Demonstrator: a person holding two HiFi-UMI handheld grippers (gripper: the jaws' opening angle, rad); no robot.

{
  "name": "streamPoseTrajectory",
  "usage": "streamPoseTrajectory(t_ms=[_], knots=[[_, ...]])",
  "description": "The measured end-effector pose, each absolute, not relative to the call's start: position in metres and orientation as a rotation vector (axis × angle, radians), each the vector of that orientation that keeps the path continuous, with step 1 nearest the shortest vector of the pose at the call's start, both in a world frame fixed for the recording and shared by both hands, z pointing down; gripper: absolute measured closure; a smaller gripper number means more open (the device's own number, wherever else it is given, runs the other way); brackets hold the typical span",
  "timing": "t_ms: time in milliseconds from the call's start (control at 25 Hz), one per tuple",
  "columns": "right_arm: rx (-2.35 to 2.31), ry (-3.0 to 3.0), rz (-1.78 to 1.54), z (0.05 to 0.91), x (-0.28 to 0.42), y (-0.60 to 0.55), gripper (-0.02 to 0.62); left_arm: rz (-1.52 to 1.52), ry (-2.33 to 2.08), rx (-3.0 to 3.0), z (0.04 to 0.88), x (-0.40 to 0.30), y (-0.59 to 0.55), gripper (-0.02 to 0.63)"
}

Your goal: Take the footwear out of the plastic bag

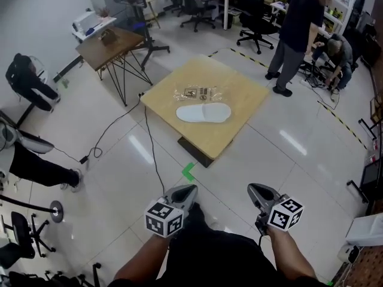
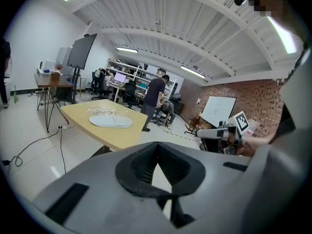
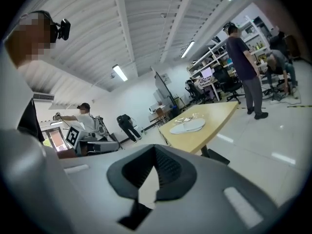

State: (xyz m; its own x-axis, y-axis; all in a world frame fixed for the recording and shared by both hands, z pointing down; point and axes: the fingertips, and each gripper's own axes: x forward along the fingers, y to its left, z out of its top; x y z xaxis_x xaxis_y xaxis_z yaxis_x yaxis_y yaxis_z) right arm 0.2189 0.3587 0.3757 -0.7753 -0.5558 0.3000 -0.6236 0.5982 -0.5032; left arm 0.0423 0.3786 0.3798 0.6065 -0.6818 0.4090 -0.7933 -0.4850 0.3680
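Left gripper [image 1: 190,188]: nearest the head camera, low centre, held close to the body, jaws pressed together, nothing between them. Marker cube faces up.
Right gripper [image 1: 252,188]: alongside it, apart from it, jaws likewise pressed together and empty. Each gripper view shows the dark pads meeting in a closed V over bare floor.
Green tape mark [image 1: 189,171]: on the tiles just beyond the two tips.
Cable [image 1: 150,137]: runs across the floor from the tape area up to the table's near-left corner.
Table [image 1: 245,103]: light wood, square, set corner-on, well apart from both grippers.
White slipper [image 1: 203,113]: lies flat near the table's middle, out in the open, straight ahead of the grippers and far from both.
Plastic bag [image 1: 198,92]: clear, crumpled, just beyond the slipper on its far side; whether they touch, cannot tell.
Standing person [image 1: 296,33]: past the table's far-right corner.
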Motion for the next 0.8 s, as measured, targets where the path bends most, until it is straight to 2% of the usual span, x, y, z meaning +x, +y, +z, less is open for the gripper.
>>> streamPoseTrajectory(t_ms=[280, 800], knots=[[0.987, -2.676, 0.869, 0.370, 0.224, 0.398, 0.595, 0.357, -1.193, 2.264, 0.383, 0.048, 0.424, 0.600], [0.956, -2.655, 0.793, 0.359, 0.223, 0.424, 0.595, 0.313, -1.253, 2.279, 0.362, 0.041, 0.440, 0.600]])
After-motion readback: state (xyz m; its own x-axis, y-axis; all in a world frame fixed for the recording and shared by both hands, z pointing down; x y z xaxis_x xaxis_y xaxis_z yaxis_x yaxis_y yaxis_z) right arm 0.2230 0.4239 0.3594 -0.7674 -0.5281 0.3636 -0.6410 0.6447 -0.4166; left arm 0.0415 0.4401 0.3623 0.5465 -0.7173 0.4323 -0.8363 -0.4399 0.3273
